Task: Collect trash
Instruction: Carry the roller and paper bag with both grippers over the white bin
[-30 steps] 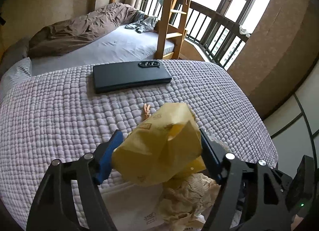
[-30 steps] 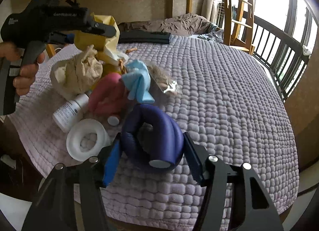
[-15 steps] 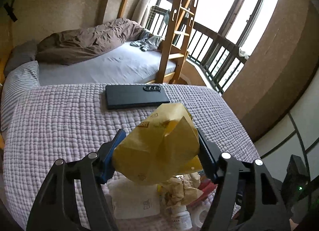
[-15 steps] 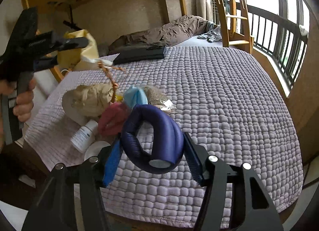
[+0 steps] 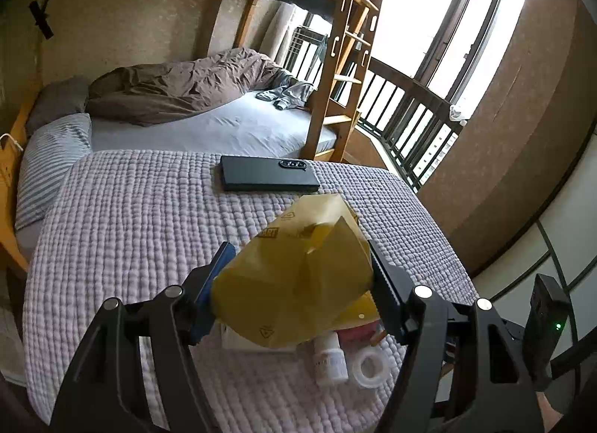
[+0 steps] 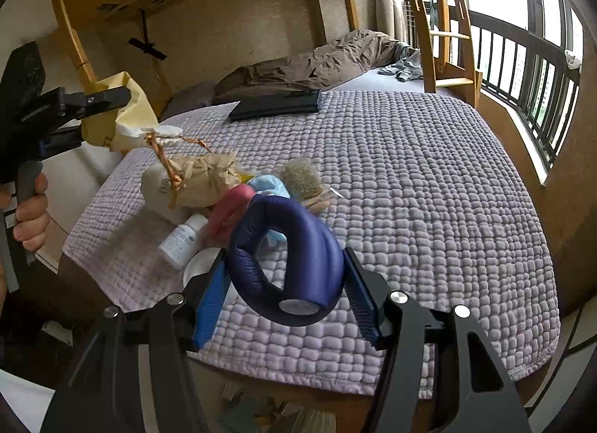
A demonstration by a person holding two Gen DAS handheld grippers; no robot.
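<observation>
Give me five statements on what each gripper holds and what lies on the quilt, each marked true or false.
1. The left gripper is shut on the yellow paper bag. True.
2. The right gripper is open, holding nothing. False: it is shut on a dark blue rolled item.
3. The black phone lies flat on the quilt. True.
4. The small white bottle stands upright. False: it lies on its side.
5. The yellow paper bag rests on the quilt. False: it is held above it.
</observation>
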